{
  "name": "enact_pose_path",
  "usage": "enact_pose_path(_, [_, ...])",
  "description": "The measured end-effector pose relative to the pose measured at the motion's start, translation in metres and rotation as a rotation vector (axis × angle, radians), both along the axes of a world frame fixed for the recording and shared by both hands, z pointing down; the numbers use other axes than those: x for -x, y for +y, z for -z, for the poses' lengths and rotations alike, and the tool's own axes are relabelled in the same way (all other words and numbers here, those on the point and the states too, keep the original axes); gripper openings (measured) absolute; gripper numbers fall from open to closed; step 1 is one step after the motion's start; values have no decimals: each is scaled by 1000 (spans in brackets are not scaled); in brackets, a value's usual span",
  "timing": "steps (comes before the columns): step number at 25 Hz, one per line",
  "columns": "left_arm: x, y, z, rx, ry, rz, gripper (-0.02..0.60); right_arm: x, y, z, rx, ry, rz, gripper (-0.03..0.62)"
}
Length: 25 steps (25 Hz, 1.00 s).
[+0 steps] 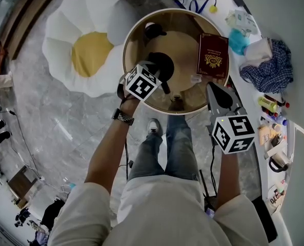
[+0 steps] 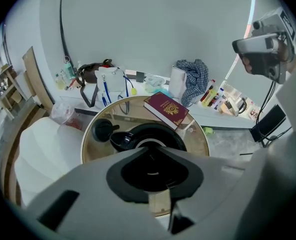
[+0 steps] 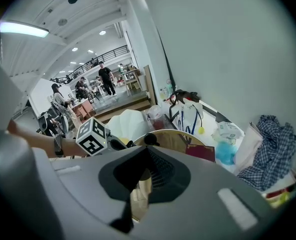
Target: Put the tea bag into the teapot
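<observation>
In the head view the black teapot (image 1: 161, 63) stands a little left of the middle of the round table (image 1: 182, 37) with its mouth uncovered. What seems to be its lid (image 1: 154, 31) lies apart from it at 12 o'clock. The left gripper (image 1: 153, 77) hangs right above the teapot and points steeply down at it. In the left gripper view its jaws stand a little apart, and the narrow slit shows only the wood of the table, nothing pinched. The thing I take for the tea bag (image 1: 195, 78) is a small pale piece lying flat on the table, just beside the near corner of the red book (image 1: 213, 55). From the teapot it lies at about 4 o'clock, and from the right gripper (image 1: 213, 89) it lies at about 10 o'clock, near. So the right gripper is the nearer one. Its jaws are also slightly parted and hold nothing. A pale patch shows through their gap, probably this same piece on the table. The piece is too small to tell its long axis surely, though in the left gripper view it seems to run along the book's edge. I judge that the coming move is a short reach of the right gripper toward 10 o'clock, then a carry further the same way to the pot's mouth.
</observation>
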<state>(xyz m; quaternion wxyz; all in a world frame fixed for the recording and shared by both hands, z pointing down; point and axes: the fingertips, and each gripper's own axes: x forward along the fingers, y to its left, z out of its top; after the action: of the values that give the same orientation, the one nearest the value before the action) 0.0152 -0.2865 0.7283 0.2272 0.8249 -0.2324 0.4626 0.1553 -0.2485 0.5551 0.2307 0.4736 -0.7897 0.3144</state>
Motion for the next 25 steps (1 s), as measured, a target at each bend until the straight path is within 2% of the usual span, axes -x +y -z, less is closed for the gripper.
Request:
enact_pose_path(7, [7,0,27,-46,39,23,55,9,5,19,-38,-3,9,8])
enact_pose_path(12, [14,2,63,-108,69,50,54,18,13,43,-82,-1,12,7])
enact_pose_path(25, [38,34,211,-307,221,169,52,34,45,147,-269,18,2,8])
